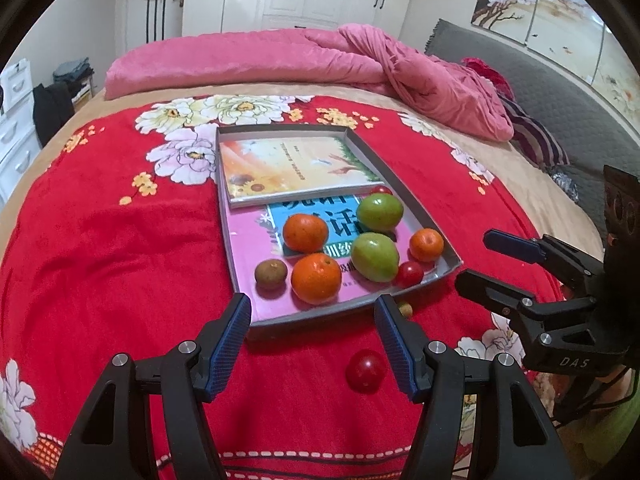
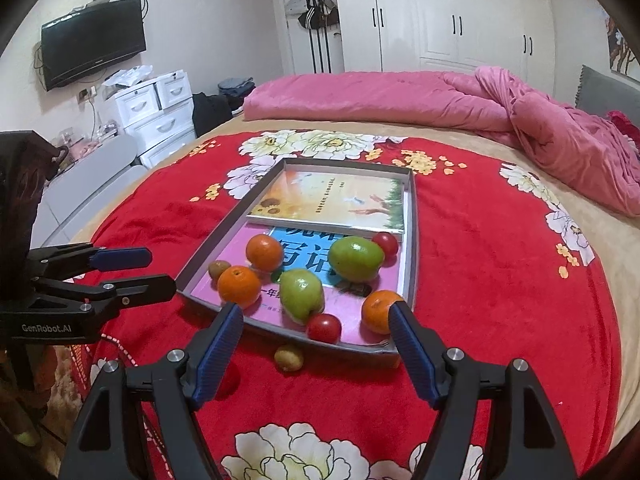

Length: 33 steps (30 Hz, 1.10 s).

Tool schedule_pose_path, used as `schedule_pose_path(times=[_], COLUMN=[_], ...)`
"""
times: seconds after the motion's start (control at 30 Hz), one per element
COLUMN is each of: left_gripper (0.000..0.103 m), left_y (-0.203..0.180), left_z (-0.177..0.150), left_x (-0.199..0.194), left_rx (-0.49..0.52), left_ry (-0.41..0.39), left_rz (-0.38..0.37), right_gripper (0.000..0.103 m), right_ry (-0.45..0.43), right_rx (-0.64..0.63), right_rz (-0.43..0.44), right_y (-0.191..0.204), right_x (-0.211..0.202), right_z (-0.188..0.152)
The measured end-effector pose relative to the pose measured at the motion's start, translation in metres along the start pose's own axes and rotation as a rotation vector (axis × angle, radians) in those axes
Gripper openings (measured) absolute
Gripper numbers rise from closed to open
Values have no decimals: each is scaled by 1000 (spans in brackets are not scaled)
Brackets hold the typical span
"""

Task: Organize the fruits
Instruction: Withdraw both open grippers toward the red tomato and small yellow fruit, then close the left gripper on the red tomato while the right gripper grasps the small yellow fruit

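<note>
Both hand-held grippers, left (image 1: 314,338) and right (image 2: 316,346), hang open and hold nothing. One red tomato (image 1: 365,371) lies on the red blanket (image 1: 120,240), near the gray tray (image 1: 424,216) full of fruit.

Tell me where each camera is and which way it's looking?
Left wrist view: sits on the left gripper, looking down its open fingers at the tray of fruit on the bed; the right gripper shows at the right edge.
Right wrist view: sits on the right gripper, facing the same tray; the left gripper shows at the left edge.
Both share the tray, the red blanket and white wardrobes.
</note>
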<state>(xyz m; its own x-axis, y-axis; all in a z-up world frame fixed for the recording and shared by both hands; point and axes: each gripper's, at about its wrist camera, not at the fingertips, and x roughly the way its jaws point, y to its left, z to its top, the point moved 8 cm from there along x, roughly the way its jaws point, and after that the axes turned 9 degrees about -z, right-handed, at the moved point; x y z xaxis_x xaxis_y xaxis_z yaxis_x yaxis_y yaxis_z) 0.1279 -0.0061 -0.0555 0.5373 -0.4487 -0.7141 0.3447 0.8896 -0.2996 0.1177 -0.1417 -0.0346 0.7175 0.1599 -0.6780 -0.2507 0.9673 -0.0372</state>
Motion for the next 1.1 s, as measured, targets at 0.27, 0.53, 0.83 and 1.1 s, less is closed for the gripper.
schedule_pose_path(times=[0.27,0.53,0.83,1.1], left_gripper=[66,66,66,60], left_y=[-4,-16,-26,-26], left_z=[-20,-44,-64,-68], left_x=[8,27,51,59], left_rx=[-23,-23,10,-6], left_ry=[64,160,242,254], left_rz=[-28,-76,-77,-92], right_gripper=[75,75,74,53], right_ry=[23,57,152,223], right_rx=[-24,-26,-1,21], right_rz=[17,17,38,93], right_y=[10,9,9,17], right_x=[0,6,28,50], right_z=[-11,-22,-45,-54])
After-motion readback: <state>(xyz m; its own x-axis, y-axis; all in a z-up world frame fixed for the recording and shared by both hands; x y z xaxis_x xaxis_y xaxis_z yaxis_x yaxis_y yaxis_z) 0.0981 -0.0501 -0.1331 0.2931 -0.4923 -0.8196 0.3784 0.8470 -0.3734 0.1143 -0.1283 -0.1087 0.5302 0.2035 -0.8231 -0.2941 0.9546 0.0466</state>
